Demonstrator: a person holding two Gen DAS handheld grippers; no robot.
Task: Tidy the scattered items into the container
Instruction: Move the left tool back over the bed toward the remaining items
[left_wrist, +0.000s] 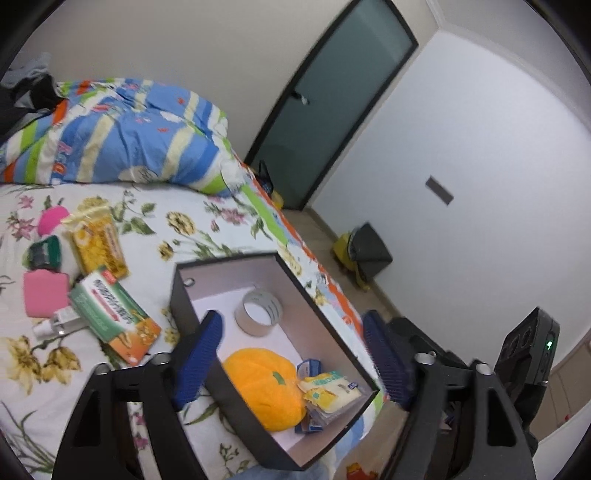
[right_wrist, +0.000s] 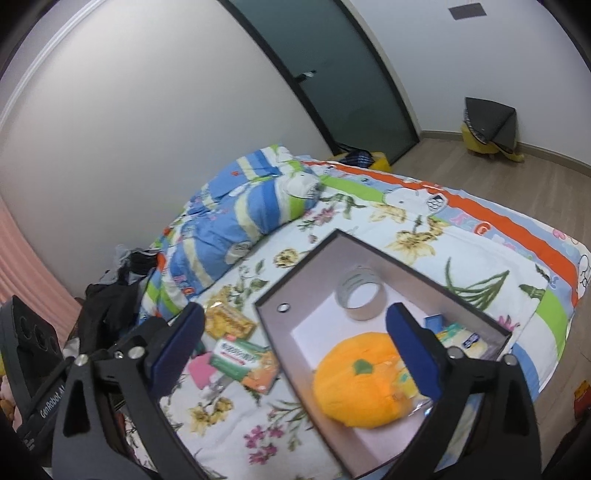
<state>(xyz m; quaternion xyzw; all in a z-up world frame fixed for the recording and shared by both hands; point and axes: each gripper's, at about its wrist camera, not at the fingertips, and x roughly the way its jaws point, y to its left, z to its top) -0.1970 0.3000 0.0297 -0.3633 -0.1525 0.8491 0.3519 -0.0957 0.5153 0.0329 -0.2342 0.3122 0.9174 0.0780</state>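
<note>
1. A bedroom with pale walls, a dark-framed frosted glass door (left_wrist: 332, 107) and wood flooring; a bed (left_wrist: 207, 229) with a flowered sheet carries everything, and a blue striped quilt (left_wrist: 122, 133) is bunched at its far side.
2. A black box (left_wrist: 225, 387) with a pale inside sits open on the bed, near its right edge.
3. Inside the box lie a roll of tape (left_wrist: 258, 312) at the far end, an orange pumpkin plush (left_wrist: 264, 387) nearer, and crinkled yellow snack packets (left_wrist: 330, 391) just right of the plush, touching it.
4. Left of the box, out on the sheet, several things lie scattered: a green and orange carton (left_wrist: 114, 317), a yellow snack bag (left_wrist: 98, 245) beyond it, a pink pad (left_wrist: 44, 297), a small clear bottle (left_wrist: 57, 325) just beside the carton, a green-capped object (left_wrist: 44, 254) and a round pink thing (left_wrist: 51, 219).
5. The left gripper (left_wrist: 291, 354) hangs over the box with its jaws spread wide, one blue finger outside the left wall and the other past the right wall; it holds nothing.
6. The right gripper (right_wrist: 295, 347) also hangs above the box, jaws wide apart and empty, its right finger (right_wrist: 413, 354) over the plush.
7. On the floor by the far wall a dark cushion-like shape (left_wrist: 369, 251) rests on something yellow.
</note>
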